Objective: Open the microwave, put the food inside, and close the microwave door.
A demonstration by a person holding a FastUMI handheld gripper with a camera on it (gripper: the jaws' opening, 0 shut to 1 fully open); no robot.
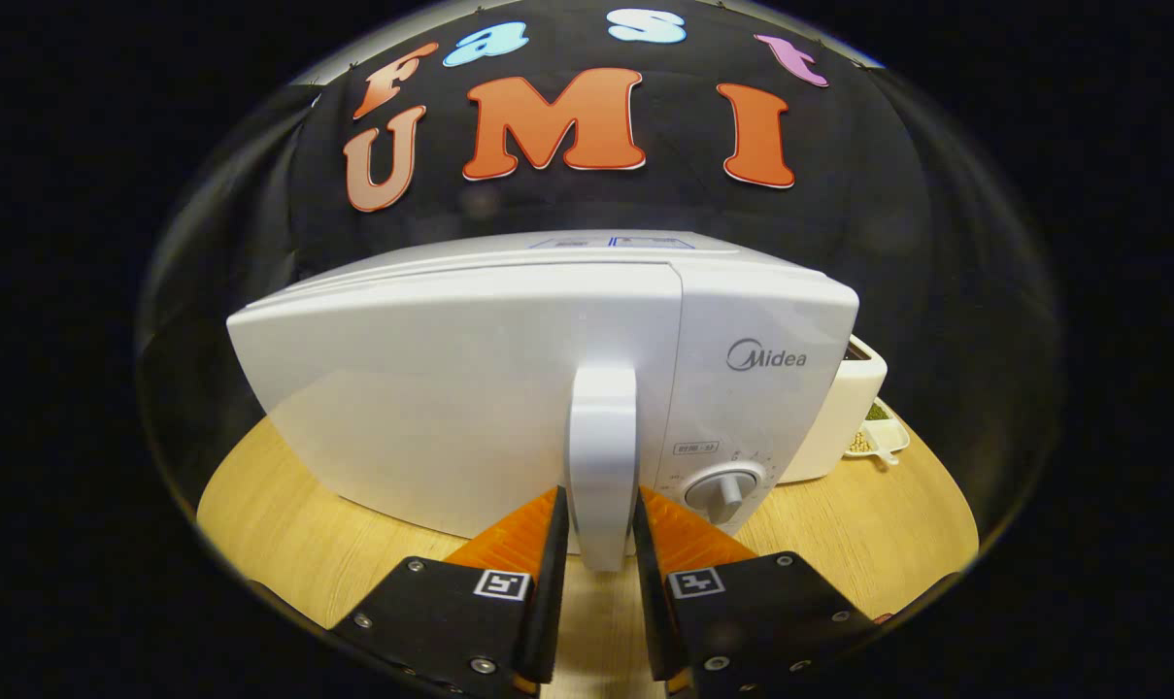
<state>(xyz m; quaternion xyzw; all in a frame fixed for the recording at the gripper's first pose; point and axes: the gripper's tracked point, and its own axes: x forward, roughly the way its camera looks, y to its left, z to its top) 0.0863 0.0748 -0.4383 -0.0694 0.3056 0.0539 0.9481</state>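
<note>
Tongs (601, 515) clamp microwave (548, 379) door handle (603, 456); toaster (844, 413) behind.

Tongs (601, 529) astride handle (602, 456) — microwave (470, 388) blocks ahead

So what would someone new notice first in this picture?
The white microwave on the wooden table draws the eye first, its door shut. Its upright door handle stands between the tongs, whose fingers flank it closely. A dial sits just beside the handle.
</note>
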